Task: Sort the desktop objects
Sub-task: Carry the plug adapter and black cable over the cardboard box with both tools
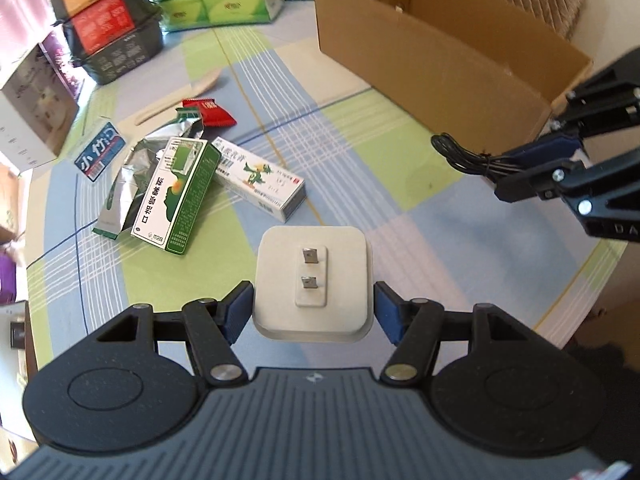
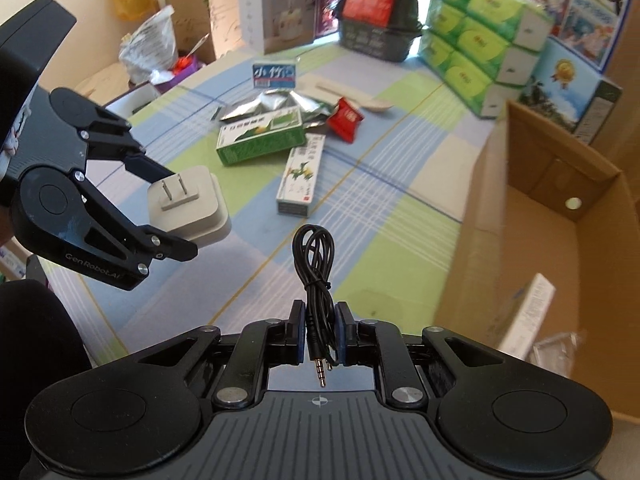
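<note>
My left gripper (image 1: 314, 310) is shut on a white plug adapter (image 1: 313, 280), prongs facing up, held above the checked tablecloth; the same adapter (image 2: 188, 208) shows at the left of the right wrist view. My right gripper (image 2: 321, 334) is shut on a coiled black audio cable (image 2: 314, 256), its jack plugs hanging toward the camera; this cable (image 1: 464, 156) also appears at the right of the left wrist view. On the cloth lie a green medicine box (image 1: 176, 196), a white medicine box (image 1: 260, 178), a red sachet (image 1: 210, 112), silver foil packs (image 1: 124, 188) and a blue packet (image 1: 100, 154).
An open cardboard box (image 2: 532, 216) stands at the right with a white box (image 2: 528, 312) and a clear wrapper inside. Green tissue packs (image 2: 476, 36), stacked cartons (image 2: 376, 4) and a white carton (image 1: 32, 100) line the table's far side. A pale wooden spoon (image 1: 180, 96) lies near them.
</note>
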